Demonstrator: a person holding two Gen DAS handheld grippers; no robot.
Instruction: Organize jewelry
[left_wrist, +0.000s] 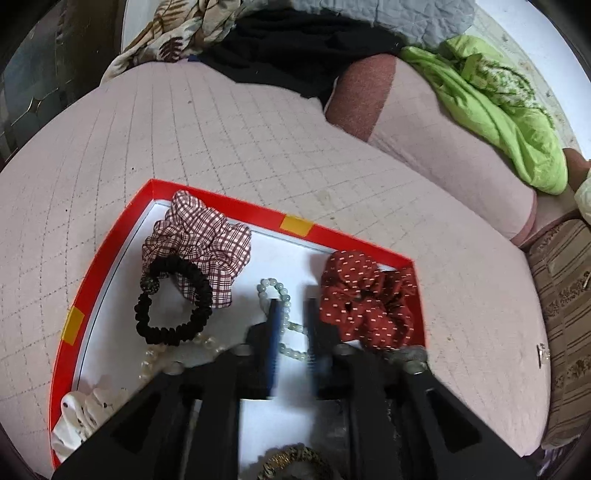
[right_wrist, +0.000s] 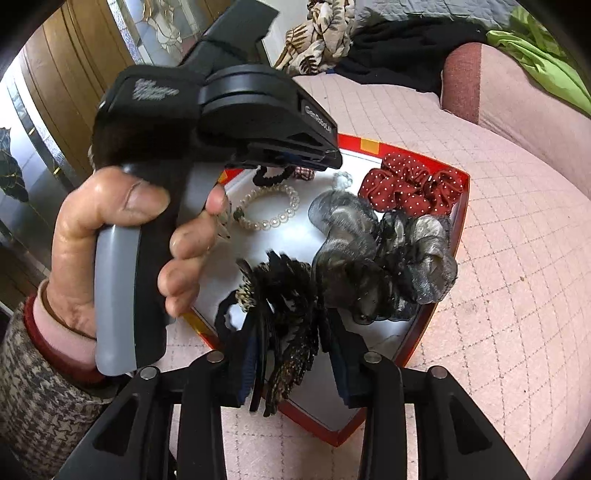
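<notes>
A red box lid (left_wrist: 236, 205) with a white floor lies on a pink quilted bed; it also shows in the right wrist view (right_wrist: 461, 236). In it lie a plaid scrunchie (left_wrist: 201, 240), a black hair tie (left_wrist: 173, 301), a red dotted scrunchie (left_wrist: 369, 301), a pale green bead bracelet (left_wrist: 282, 295), a pearl bracelet (right_wrist: 269, 210) and a grey sheer scrunchie (right_wrist: 376, 254). My left gripper (left_wrist: 291, 314) is open over the green bracelet, its left finger lying on the beads. My right gripper (right_wrist: 291, 350) is open around a dark feathery hair piece (right_wrist: 284, 317) that lies between its fingers.
A green garment (left_wrist: 495, 110), black clothing (left_wrist: 295, 48) and a leaf-print cloth (left_wrist: 177, 33) lie at the bed's far side. A white scrunchie (left_wrist: 81, 413) sits at the lid's near left corner. A striped cushion (left_wrist: 565, 314) is at right. A hand holds the left gripper's handle (right_wrist: 129, 258).
</notes>
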